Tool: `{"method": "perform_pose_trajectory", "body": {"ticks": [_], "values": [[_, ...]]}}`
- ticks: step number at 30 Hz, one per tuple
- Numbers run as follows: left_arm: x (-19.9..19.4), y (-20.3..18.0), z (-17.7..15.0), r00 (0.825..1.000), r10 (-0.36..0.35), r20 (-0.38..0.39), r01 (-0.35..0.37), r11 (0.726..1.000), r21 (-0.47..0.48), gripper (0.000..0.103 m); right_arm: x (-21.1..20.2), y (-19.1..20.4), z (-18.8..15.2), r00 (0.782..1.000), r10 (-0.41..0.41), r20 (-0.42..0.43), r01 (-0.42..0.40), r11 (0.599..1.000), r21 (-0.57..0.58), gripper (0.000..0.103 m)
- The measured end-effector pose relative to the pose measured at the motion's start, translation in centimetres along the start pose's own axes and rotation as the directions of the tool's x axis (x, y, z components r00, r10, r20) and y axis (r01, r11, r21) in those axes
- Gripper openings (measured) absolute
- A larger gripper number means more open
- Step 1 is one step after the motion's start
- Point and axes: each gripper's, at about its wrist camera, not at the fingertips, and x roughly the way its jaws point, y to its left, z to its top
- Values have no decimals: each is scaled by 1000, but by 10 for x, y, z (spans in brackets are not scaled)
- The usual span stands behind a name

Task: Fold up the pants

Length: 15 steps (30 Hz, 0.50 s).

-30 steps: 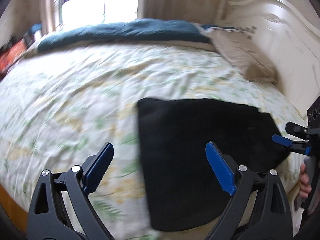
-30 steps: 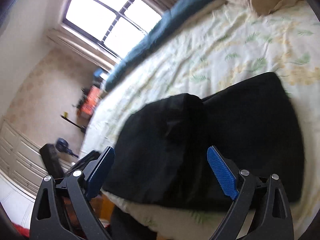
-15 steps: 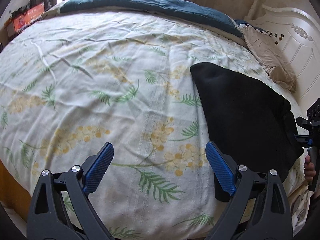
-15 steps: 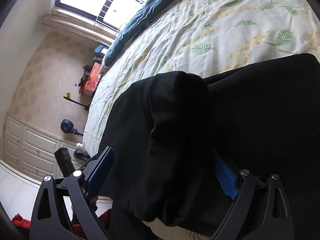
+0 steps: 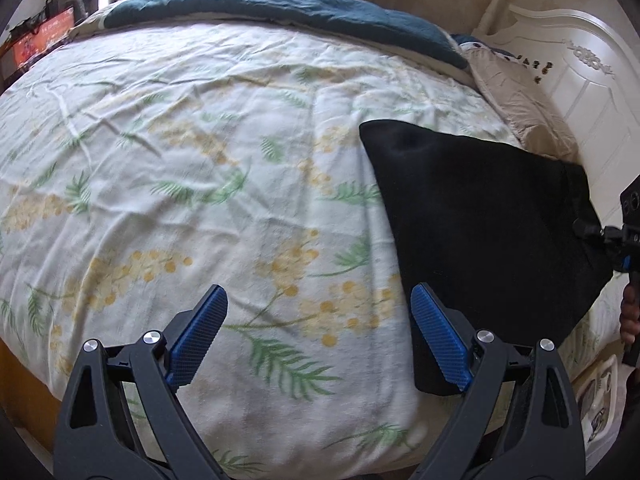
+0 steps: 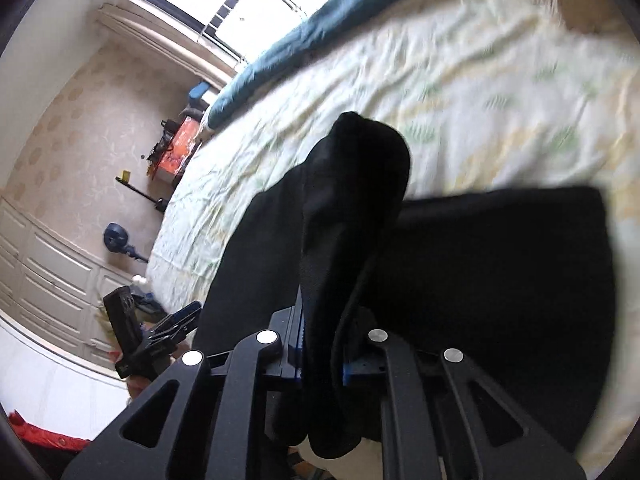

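Observation:
The black pants [image 5: 480,216] lie folded on the right side of the bed, near its front edge. My left gripper [image 5: 316,336] is open and empty, above the floral sheet to the left of the pants. My right gripper [image 6: 320,364] is shut on a bunched fold of the pants [image 6: 352,220] and lifts it above the rest of the cloth. The right gripper also shows at the right edge of the left wrist view [image 5: 600,236], at the pants' near corner. The left gripper shows at lower left in the right wrist view [image 6: 176,324].
The bed has a floral sheet [image 5: 180,160]. A teal blanket [image 5: 280,12] lies along its far side and a beige pillow [image 5: 516,96] by the white headboard [image 5: 584,80]. White cabinets [image 6: 44,264] and an orange box [image 6: 180,148] stand beyond the bed.
My right gripper has closed on a fold of the pants and raised it. My left gripper has moved left off the pants and stays open.

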Motion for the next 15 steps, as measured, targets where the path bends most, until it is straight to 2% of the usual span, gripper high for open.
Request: {"method": "perform_pose_trajectory", "body": {"ticks": [7, 12, 15], "values": [[2, -29, 7, 998, -63, -1, 63, 997, 52, 93, -54, -20, 10, 993, -96, 68, 96, 995, 4, 12], [11, -50, 9, 996, -86, -19, 87, 993, 81, 93, -57, -53, 6, 989, -136, 57, 132, 989, 67, 12], [14, -58, 8, 996, -91, -26, 93, 992, 89, 93, -50, -77, -1, 992, -122, 43, 116, 985, 124, 12]]}}
